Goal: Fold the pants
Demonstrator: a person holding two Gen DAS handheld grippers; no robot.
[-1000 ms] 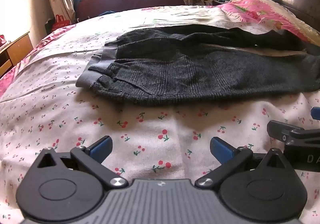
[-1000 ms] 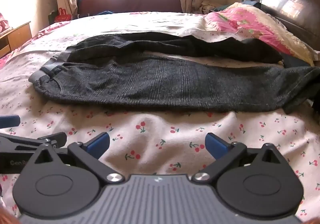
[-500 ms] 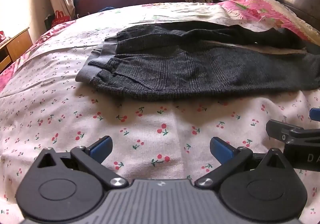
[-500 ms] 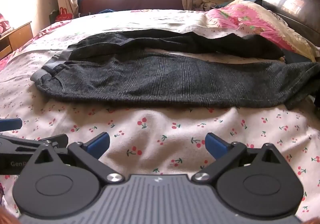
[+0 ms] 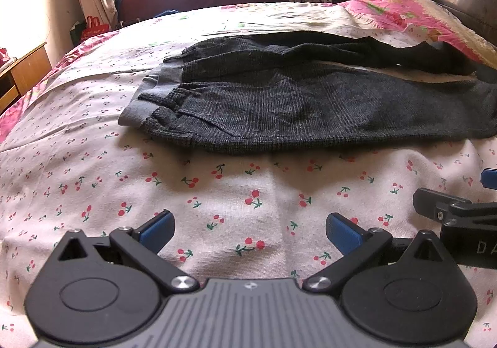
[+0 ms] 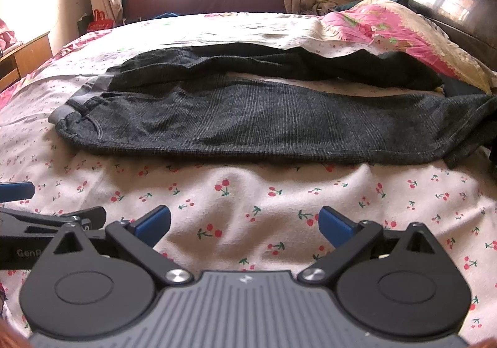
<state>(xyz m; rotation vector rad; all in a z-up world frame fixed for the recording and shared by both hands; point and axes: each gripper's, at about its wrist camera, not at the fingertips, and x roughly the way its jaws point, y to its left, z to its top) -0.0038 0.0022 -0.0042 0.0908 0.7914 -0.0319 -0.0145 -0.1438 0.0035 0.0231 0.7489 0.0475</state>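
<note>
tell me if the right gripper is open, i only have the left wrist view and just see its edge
Observer: Yes, the right gripper is open with nothing between its fingers. It is over bare cherry-print sheet, short of the pants.
Operator: where does the near leg end, it runs off my frame
Observer: The near leg's hem lies on the bed at the far right, with its stitched edge in view.
Operator: anything past it
Observer: Something dark sits just beyond the hem at the frame's edge; I cannot tell what it is.
</note>
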